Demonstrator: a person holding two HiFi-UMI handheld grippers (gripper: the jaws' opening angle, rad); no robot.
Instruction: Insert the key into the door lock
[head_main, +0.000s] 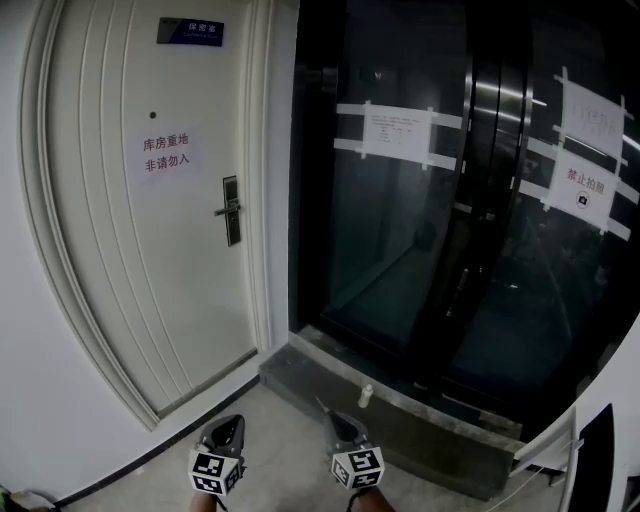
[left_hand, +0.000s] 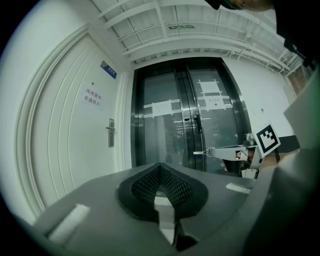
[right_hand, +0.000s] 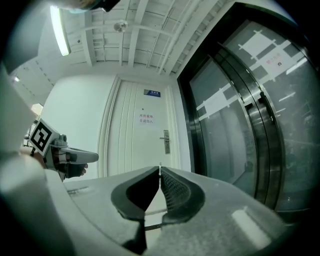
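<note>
- Across the right of the head view, dark glass double doors (head_main: 450, 200), shut, crossed by white tape strips and hung with taped paper sheets.
- Just left of them, a white panelled door (head_main: 150, 270), shut, in a moulded white frame.
- Along the foot of the glass doors, a grey stone step (head_main: 400, 415).
- Low in the head view, the left gripper (left_hand: 160, 166), pointing level toward the doors. Jaws pressed together at the tips, nothing between them.
- Beside it, the right gripper (right_hand: 160, 172), also level. Jaws clamped tight on the key.
- At the middle of the white door, above handle height, a white paper notice (head_main: 166, 152) with dark print.
- Near the top of that door, a blue sign plate (head_main: 190, 32).
- At the door's right edge, an upright metal lock plate (head_main: 231, 210) with a lever handle, well apart from both grippers.
- Jutting forward from the right gripper's tips, a small silver key (left_hand: 199, 152), seen side-on in the left gripper view against the glass doors. In the right gripper view only a thin metal edge between the pads. Far from the lock, not yet inserted.
</note>
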